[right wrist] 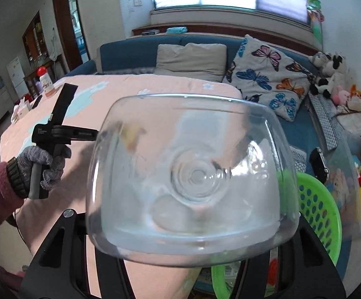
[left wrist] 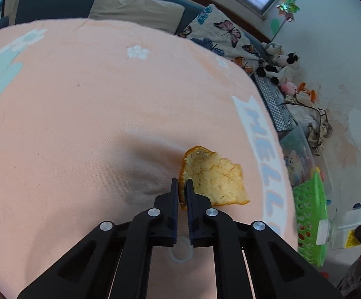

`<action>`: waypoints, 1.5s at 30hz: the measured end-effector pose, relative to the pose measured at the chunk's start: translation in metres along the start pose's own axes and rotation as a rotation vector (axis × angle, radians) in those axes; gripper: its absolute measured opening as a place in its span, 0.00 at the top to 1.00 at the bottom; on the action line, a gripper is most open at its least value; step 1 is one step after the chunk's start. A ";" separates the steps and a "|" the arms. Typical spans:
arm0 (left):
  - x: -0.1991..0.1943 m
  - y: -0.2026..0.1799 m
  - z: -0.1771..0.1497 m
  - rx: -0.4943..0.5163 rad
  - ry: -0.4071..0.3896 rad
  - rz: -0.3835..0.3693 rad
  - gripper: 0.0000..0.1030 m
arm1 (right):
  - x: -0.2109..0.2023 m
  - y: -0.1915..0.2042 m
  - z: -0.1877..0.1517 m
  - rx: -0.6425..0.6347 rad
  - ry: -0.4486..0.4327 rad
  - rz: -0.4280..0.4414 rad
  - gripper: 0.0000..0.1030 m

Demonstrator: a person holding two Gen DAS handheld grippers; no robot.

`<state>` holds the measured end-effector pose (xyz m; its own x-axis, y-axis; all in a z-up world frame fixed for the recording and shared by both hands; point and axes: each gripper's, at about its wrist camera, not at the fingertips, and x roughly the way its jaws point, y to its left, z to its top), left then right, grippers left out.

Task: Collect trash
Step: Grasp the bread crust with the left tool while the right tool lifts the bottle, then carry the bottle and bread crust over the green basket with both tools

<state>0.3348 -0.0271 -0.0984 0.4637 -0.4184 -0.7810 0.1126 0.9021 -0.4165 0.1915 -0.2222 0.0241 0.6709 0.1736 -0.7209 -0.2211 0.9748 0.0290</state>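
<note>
My left gripper is shut on a dried orange peel, pinching its left edge just above the peach blanket. In the right wrist view my right gripper is shut on a clear plastic bottle, held bottom-forward so that it fills the view and hides the fingertips. The peel shows blurred through the bottle. The left gripper's body and the gloved hand holding it appear at the left of that view.
A green perforated basket stands on the floor at the bed's right edge. Pillows, plush toys and a clear toy bin lie beyond. A red-capped bottle and tissue box stand far left.
</note>
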 end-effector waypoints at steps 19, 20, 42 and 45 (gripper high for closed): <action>-0.062 -0.115 -0.020 0.193 -0.041 -0.143 0.95 | -0.082 -0.061 -0.037 0.145 -0.108 -0.186 0.46; -0.063 -0.123 -0.021 0.204 -0.038 -0.157 0.95 | -0.082 -0.066 -0.039 0.153 -0.102 -0.200 0.46; -0.025 -0.256 -0.065 0.400 0.061 -0.251 0.95 | -0.070 -0.121 -0.109 0.324 0.068 -0.338 0.41; -0.019 -0.260 -0.069 0.406 0.072 -0.247 0.95 | -0.075 -0.122 -0.109 0.327 0.056 -0.347 0.38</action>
<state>0.2360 -0.2609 -0.0070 0.3192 -0.6187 -0.7179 0.5524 0.7370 -0.3895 0.0906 -0.3695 -0.0007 0.6244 -0.1692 -0.7626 0.2495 0.9683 -0.0106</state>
